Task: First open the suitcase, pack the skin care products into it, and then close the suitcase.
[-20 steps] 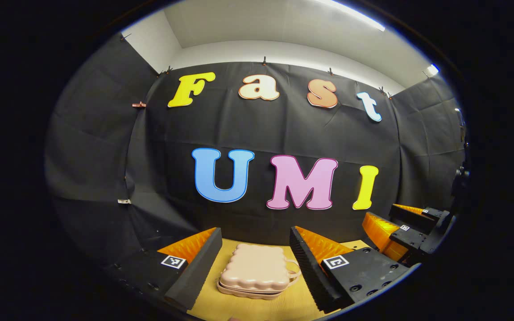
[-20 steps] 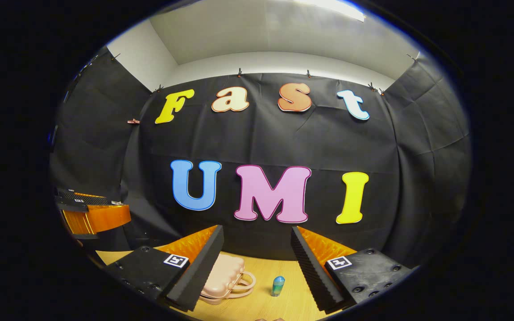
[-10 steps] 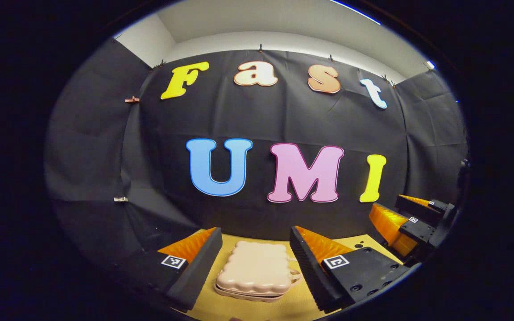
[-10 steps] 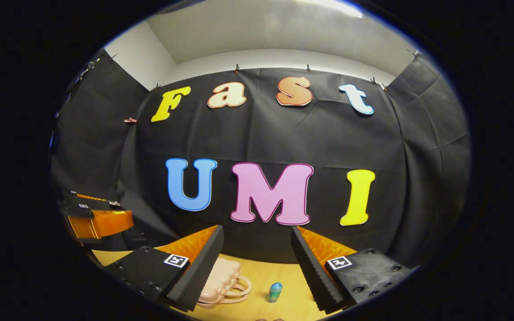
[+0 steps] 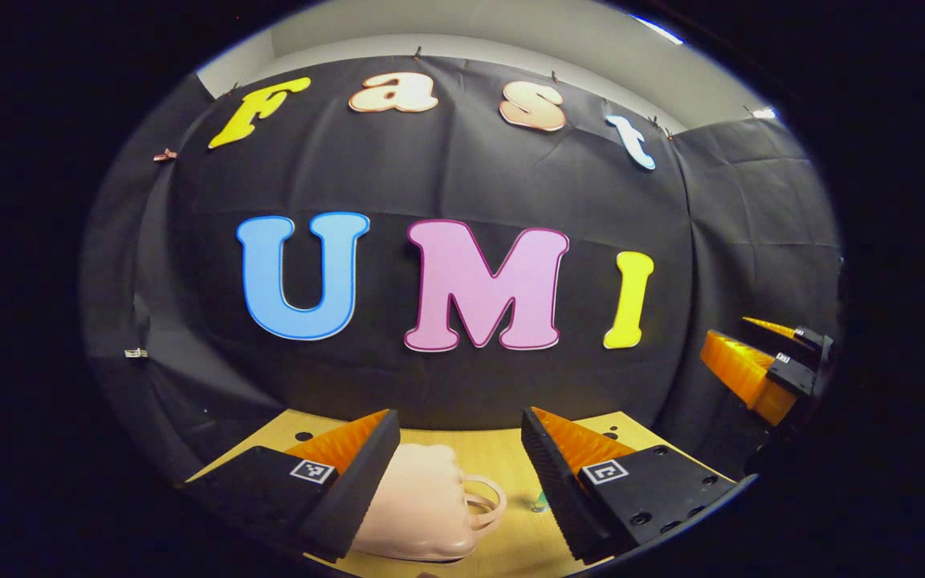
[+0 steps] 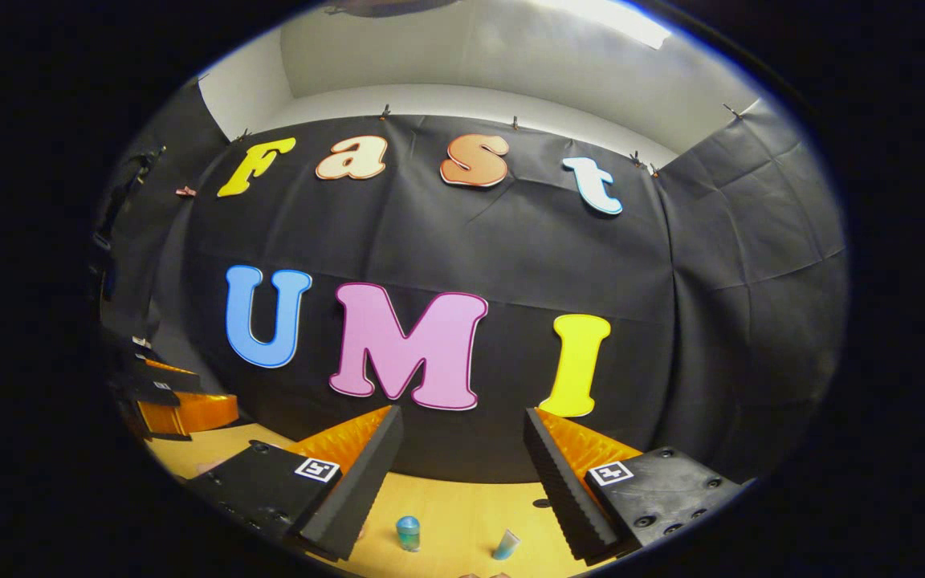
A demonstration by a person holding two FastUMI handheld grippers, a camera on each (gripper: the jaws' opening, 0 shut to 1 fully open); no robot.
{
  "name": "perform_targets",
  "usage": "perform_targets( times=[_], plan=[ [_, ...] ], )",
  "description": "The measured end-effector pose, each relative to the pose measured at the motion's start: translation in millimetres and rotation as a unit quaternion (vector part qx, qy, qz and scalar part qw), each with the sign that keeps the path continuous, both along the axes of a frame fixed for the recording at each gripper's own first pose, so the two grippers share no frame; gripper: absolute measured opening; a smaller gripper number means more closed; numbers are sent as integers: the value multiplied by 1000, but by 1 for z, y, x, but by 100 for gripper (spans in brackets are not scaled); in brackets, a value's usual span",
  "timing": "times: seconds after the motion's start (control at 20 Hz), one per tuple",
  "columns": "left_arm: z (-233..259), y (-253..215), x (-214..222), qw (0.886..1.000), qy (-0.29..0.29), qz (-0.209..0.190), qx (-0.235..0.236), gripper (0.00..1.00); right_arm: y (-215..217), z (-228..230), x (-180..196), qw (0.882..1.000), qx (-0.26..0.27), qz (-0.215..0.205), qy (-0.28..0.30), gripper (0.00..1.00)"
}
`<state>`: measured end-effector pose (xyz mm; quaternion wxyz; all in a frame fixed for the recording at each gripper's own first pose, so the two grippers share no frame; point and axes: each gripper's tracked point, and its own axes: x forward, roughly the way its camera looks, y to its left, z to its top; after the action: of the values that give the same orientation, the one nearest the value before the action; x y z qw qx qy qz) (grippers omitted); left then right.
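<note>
Left gripper view: the left gripper (image 5: 459, 470) sits at the bottom of the frame with its fingers spread wide, nothing between them. Their inner faces are ribbed, sawtooth-like. Low between them, partly tucked behind the lower-left finger, lies the suitcase (image 5: 418, 514), a small pale pink shell, smooth and rounded, lid down, with a looped handle (image 5: 485, 502) poking toward the right. It rests on a light wood-grain table (image 5: 511, 449). The other gripper shows at the right edge, mid-height.

Right gripper view: the right gripper (image 6: 462, 474) is also wide apart and holding nothing. On the table in the gap near the bottom stand a little rounded teal bottle (image 6: 408, 533) and, further right, a small tilted tube (image 6: 505, 544) close to the right finger. Neither touches the fingers. The left gripper appears at the lower left edge.
</note>
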<state>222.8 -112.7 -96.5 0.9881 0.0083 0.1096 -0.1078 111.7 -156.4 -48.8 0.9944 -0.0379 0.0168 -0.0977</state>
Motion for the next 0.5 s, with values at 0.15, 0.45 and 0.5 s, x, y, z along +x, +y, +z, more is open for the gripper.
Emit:
perform_targets(
  times=[0.15, 0.45, 0.5],
  plan=[
    [-54, -35, 33, 998, 47, -37, 18, 96, -17, -21, 4, 1000, -4, -8, 18, 96],
    [-183, -70, 70, 979, 193, -50, 35, 95, -57, -63, 17, 998, -4, -25, 50, 96],
    [-198, -73, 72, 975, 214, -50, 36, 95, -61, -69, 18, 998, -5, -27, 55, 96]
  ],
)
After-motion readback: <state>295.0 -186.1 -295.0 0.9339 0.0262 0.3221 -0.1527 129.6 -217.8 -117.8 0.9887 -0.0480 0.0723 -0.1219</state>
